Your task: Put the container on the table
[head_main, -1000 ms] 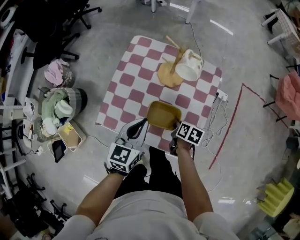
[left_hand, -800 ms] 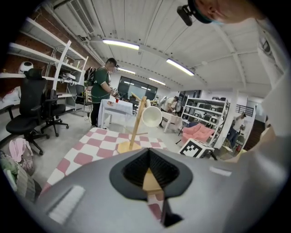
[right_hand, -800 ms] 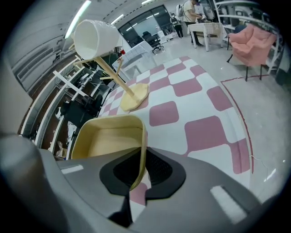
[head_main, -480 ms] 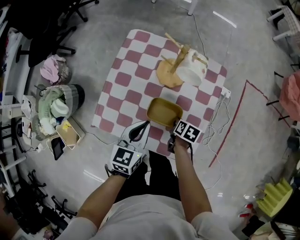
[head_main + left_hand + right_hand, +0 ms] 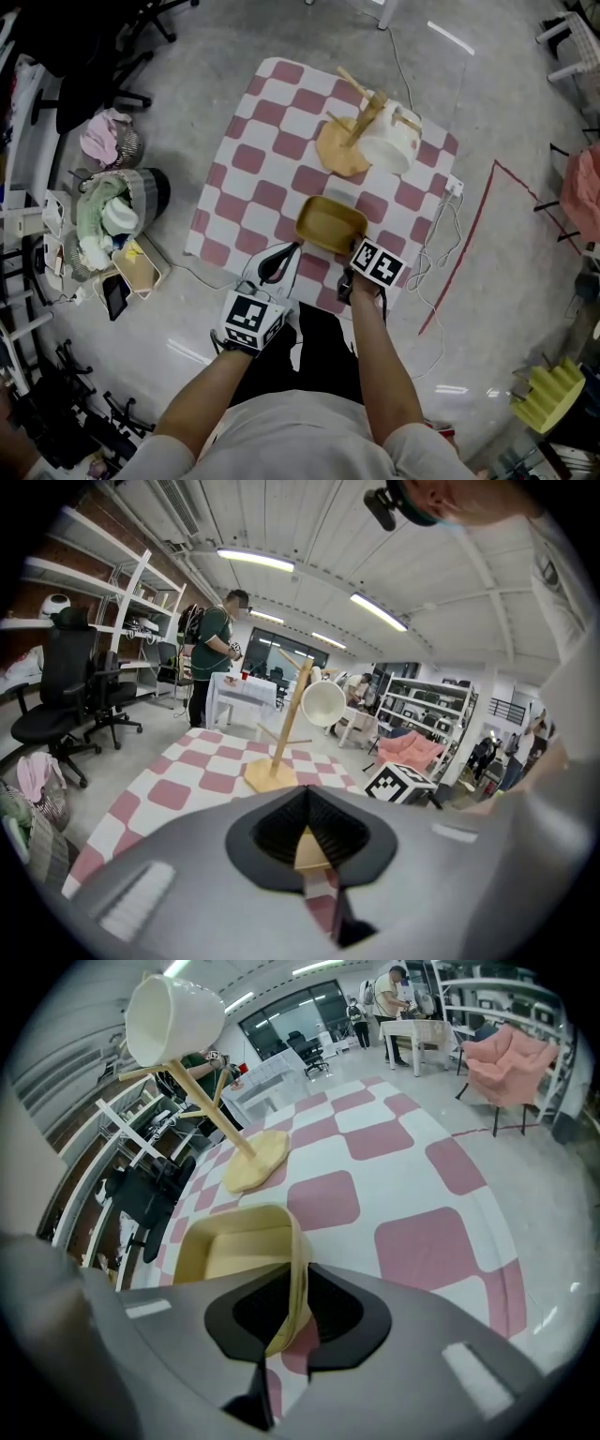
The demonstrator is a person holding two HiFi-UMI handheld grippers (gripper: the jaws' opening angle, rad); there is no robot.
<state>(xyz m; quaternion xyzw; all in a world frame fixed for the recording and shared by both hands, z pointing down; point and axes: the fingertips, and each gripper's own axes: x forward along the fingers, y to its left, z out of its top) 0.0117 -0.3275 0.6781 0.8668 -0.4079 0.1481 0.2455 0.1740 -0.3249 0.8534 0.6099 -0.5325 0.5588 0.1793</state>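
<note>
A yellow rectangular container (image 5: 328, 225) hangs over the near right part of the red-and-white checkered table (image 5: 262, 178). My right gripper (image 5: 352, 251) is shut on its near rim. In the right gripper view the container's wall (image 5: 295, 1269) stands pinched between the jaws of the right gripper (image 5: 291, 1302). Whether its bottom touches the cloth I cannot tell. My left gripper (image 5: 277, 258) sits at the table's near edge, left of the container, shut with nothing in it. The left gripper (image 5: 307, 794) shows its jaws meeting at the tip in its own view.
A wooden mug tree (image 5: 349, 141) with a white mug (image 5: 389, 141) stands at the table's far right. A power strip and cables (image 5: 442, 192) lie right of the table beside a red floor line (image 5: 469, 244). A basket of clothes (image 5: 117, 220) and office chairs (image 5: 94, 56) are to the left.
Almost nothing. The head view has shifted slightly, and the container stays in the right gripper over the same near part of the table.
</note>
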